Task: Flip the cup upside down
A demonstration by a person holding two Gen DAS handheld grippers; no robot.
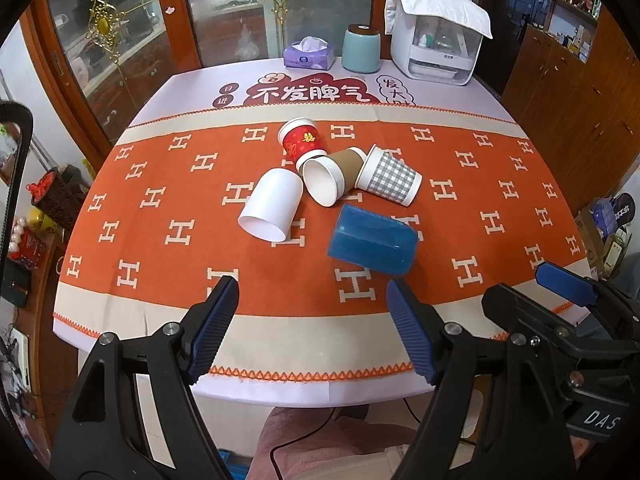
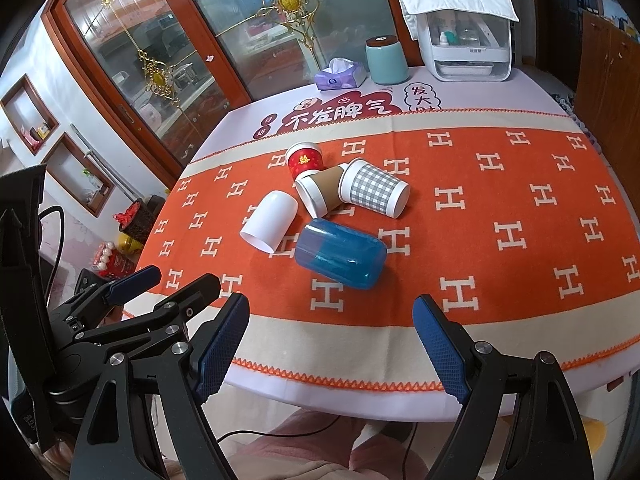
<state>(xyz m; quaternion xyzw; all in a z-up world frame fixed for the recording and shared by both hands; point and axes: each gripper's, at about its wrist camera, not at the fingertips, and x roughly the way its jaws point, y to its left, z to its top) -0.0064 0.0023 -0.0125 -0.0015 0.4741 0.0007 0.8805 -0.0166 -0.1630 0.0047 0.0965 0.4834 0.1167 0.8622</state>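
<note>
Several cups lie on their sides in a cluster mid-table on the orange cloth (image 1: 460,216): a blue plastic cup (image 1: 373,241) (image 2: 341,253) nearest me, a white cup (image 1: 272,204) (image 2: 270,220), a brown paper cup (image 1: 330,174) (image 2: 320,189), a grey checked cup (image 1: 389,176) (image 2: 374,190) and a red cup (image 1: 302,140) (image 2: 305,159). My left gripper (image 1: 312,328) is open and empty over the near table edge. My right gripper (image 2: 330,350) is open and empty, also short of the cups. Each gripper shows in the other's view.
At the table's far edge stand a purple tissue box (image 1: 309,54), a teal canister (image 1: 361,49) and a white appliance (image 1: 436,36) with a cloth on top. Glass cabinet doors are behind. Cluttered shelves stand left of the table.
</note>
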